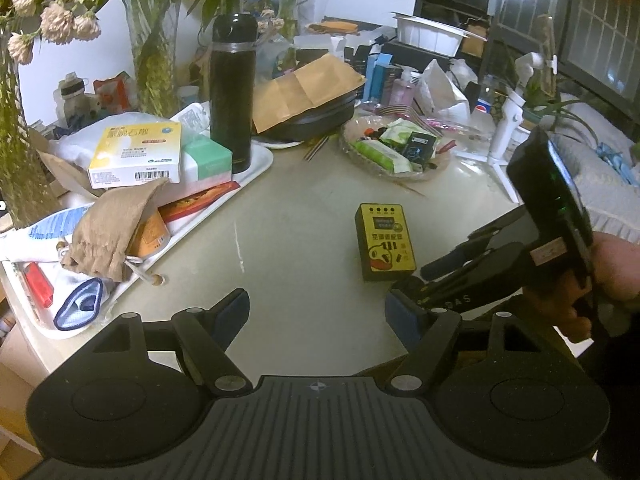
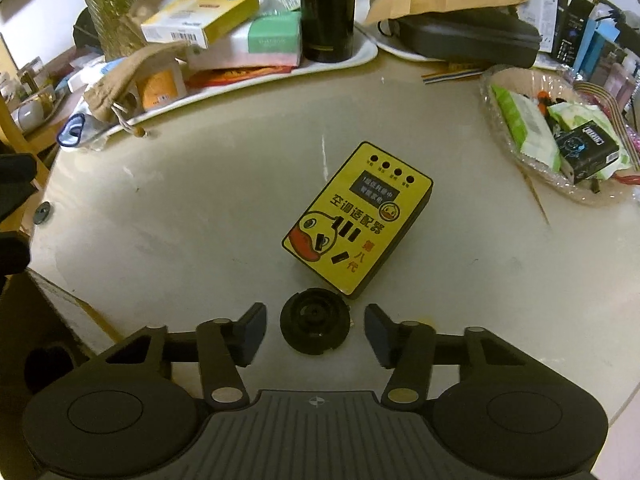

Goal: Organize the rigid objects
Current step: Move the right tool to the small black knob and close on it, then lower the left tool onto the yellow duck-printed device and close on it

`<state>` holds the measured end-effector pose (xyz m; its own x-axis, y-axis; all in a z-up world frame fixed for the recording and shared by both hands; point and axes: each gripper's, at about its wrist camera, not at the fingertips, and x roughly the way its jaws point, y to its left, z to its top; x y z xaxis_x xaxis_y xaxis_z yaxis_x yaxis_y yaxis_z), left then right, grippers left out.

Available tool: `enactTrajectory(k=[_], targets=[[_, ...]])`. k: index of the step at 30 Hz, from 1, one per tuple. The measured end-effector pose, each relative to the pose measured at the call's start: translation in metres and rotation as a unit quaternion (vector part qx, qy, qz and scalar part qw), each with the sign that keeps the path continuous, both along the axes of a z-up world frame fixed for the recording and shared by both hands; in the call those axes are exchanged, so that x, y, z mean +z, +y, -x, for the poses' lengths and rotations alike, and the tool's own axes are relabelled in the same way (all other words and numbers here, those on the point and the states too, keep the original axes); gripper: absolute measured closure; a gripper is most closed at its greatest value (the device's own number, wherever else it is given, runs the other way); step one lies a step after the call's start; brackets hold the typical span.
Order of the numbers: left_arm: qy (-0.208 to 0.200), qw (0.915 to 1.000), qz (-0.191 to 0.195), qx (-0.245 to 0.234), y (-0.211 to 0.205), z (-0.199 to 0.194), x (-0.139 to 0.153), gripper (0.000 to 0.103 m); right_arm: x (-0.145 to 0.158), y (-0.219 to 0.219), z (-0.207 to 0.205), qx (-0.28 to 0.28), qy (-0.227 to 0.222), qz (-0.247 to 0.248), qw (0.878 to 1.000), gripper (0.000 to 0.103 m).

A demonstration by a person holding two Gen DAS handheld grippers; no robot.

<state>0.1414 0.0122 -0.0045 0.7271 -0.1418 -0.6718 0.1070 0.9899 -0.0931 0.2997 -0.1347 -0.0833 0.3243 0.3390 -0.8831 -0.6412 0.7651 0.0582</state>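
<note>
Right wrist fisheye showed the black round cap [image 2: 314,323] lying flat on the pale tabletop [image 2: 180,216], squarely between the pads of the right gripper [image 2: 315,330] and just on the near side of the yellow duck-printed adapter box [image 2: 358,218]. The jaws stood apart on either side of the cap, with a gap visible at each pad, so nothing was clamped yet. My reading is that the coming move turned on this alignment: the cap sat dead ahead of the fingers, and being round it offered no long axis to match (the adapter box, by contrast, lay with its long axis slanting away to the upper right).

Left wrist fisheye showed the left gripper [image 1: 316,312] with its jaws apart and empty, short of the adapter box [image 1: 385,242] and plainly the farther of the two from the cap. That view caught the right gripper [image 1: 416,280] from outside, with a hand [image 1: 612,268] on its grip, reaching in beside the adapter box; the cap itself was hidden there. Only the right view showed the cap at all.
</note>
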Motion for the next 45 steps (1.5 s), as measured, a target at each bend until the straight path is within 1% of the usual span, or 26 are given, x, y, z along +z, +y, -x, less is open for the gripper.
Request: enactTrajectory(k=[3, 8, 13, 16, 20, 25, 29, 33, 36, 40, 45], targets=[[0.000, 1.0000, 0.002, 0.001, 0.000, -0.001, 0.000, 0.029, -0.003, 0.001, -0.002, -0.004, 0.004, 0.000, 1.000, 0.060], [-0.003, 1.0000, 0.006, 0.004, 0.000, 0.000, 0.001, 0.029, -0.003, 0.001, 0.001, -0.006, 0.001, 0.003, 1.000, 0.060], [-0.008, 0.9999, 0.007, 0.008, 0.000, 0.001, 0.005, 0.029, 0.003, -0.005, 0.005, -0.010, 0.003, -0.016, 1.000, 0.061], [-0.004, 0.9999, 0.009, 0.013, 0.000, -0.001, 0.007, 0.029, 0.010, -0.010, 0.008, -0.015, -0.004, -0.029, 0.999, 0.061], [0.005, 0.9997, -0.004, 0.023, -0.003, -0.005, 0.008, 0.028, 0.020, -0.020, 0.012, -0.025, -0.013, -0.046, 0.999, 0.061], [0.000, 0.9993, -0.023, 0.029, -0.009, -0.009, 0.011, 0.028, 0.029, -0.036, 0.017, -0.042, -0.024, -0.061, 0.997, 0.061], [0.000, 0.9989, -0.043, 0.015, -0.018, -0.015, 0.014, 0.028, 0.035, -0.050, 0.020, -0.060, -0.034, -0.067, 0.995, 0.061], [0.011, 0.9984, -0.055, -0.001, -0.027, -0.025, 0.015, 0.028, 0.037, -0.065, 0.022, -0.081, -0.039, -0.073, 0.993, 0.061], [0.022, 0.9986, -0.049, -0.006, -0.031, -0.034, 0.014, 0.028, 0.037, -0.075, 0.024, -0.098, -0.038, -0.075, 0.992, 0.061], [0.030, 0.9989, -0.034, -0.010, -0.035, -0.045, 0.011, 0.028, 0.037, -0.084, 0.027, -0.107, -0.045, -0.064, 0.991, 0.061], [0.030, 0.9985, -0.041, -0.019, -0.044, -0.056, 0.007, 0.029, 0.039, -0.094, 0.030, -0.120, -0.041, -0.072, 0.989, 0.061]])
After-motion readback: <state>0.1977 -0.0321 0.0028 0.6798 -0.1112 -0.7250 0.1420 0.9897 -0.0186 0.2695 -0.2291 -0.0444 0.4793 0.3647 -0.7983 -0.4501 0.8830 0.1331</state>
